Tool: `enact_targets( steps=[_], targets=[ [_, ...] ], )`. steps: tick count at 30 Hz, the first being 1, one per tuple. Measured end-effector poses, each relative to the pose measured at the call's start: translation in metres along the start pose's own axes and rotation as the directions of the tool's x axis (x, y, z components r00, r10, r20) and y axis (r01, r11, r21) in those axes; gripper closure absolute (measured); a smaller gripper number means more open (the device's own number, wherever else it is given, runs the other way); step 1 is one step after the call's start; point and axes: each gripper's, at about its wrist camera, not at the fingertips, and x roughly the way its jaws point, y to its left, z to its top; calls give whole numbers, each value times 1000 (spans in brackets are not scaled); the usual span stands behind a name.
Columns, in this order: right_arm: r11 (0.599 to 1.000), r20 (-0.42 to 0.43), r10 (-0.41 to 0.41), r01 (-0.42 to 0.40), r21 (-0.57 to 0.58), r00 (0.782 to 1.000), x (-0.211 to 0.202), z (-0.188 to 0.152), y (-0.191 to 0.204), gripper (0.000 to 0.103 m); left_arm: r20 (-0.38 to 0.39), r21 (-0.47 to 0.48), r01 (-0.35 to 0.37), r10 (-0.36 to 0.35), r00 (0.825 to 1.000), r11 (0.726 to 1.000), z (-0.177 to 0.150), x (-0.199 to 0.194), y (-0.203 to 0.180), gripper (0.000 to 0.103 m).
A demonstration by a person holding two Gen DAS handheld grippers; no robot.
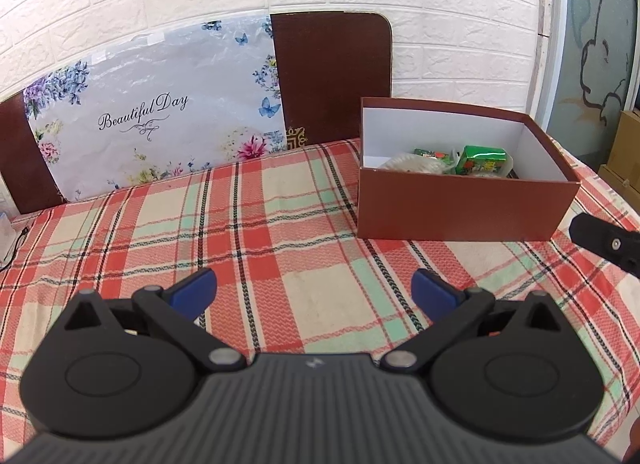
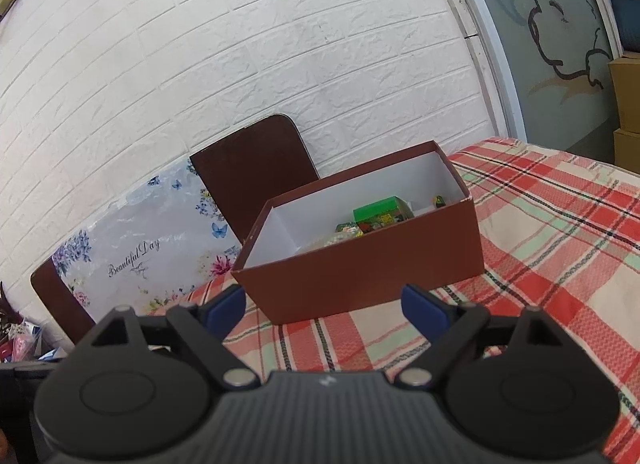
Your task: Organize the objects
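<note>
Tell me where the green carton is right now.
The green carton lies inside the open brown box on the plaid cloth, toward the box's right end in the left wrist view, beside a smaller green packet.

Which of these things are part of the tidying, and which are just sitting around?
Part of the job:
- open reddish-brown cardboard box
- green printed carton inside it
- left claw, open and empty
- right claw, open and empty

Just there:
- red plaid tablecloth
- floral "Beautiful Day" board
- white brick wall
</note>
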Motion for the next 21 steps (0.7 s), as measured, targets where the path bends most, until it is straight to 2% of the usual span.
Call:
enact_targets(
  steps=[6,21],
  targets=[
    [1000,-3,-5,5,0,1000,1,-2,0,14,21,11,-8,8,1000,1000,-1,-3,-3,0],
    [1000,-28,-2,2,-1,1000,4,-8,0,14,4,-16,-21,21,1000,1000,-1,-2,2,0]
  ],
)
